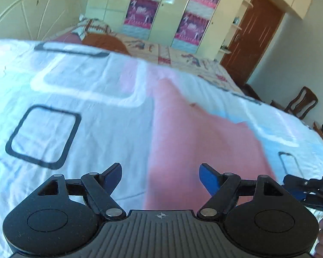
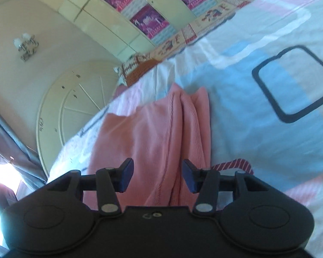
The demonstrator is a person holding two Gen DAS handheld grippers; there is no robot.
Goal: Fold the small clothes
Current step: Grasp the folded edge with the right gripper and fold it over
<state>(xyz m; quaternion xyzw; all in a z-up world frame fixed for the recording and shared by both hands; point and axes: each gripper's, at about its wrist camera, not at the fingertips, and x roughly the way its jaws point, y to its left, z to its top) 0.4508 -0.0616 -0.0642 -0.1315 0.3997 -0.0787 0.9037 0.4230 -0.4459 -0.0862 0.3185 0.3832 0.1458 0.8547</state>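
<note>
Two grippers hang over one pink knit garment [image 2: 152, 129] spread on a bed, and neither has hold of it. In the right wrist view the right gripper [image 2: 157, 177] shows its blue-padded fingers [image 2: 127, 176] parted to a moderate gap, with the garment's gathered, ribbed folds running up the middle of the frame between them; nothing is pinched, so I judge the gap is kept in order to straddle that bunched ridge and close on it. A scrap of red-and-white striped fabric [image 2: 234, 165] peeks out just right of the right finger, touching or tucked under the pink cloth; which, I cannot tell. In the left wrist view the left gripper [image 1: 160, 179] is spread wider, also empty, with the same garment [image 1: 204, 142] filling the lower centre of the frame and its left edge falling roughly midway between the pads. That wide stance suits reaching for a flat edge rather than a ridge. The other gripper's tip [image 1: 308, 187] is visible at the lower right of that view, close by, so both tools approach the cloth from the same end. The printed bedsheet [image 1: 75, 81], white with blue, pink and black-outlined squares, gives a broad soft surface for laying folds flat. The folding looks barely started: the cloth lies rumpled, not squared.
</note>
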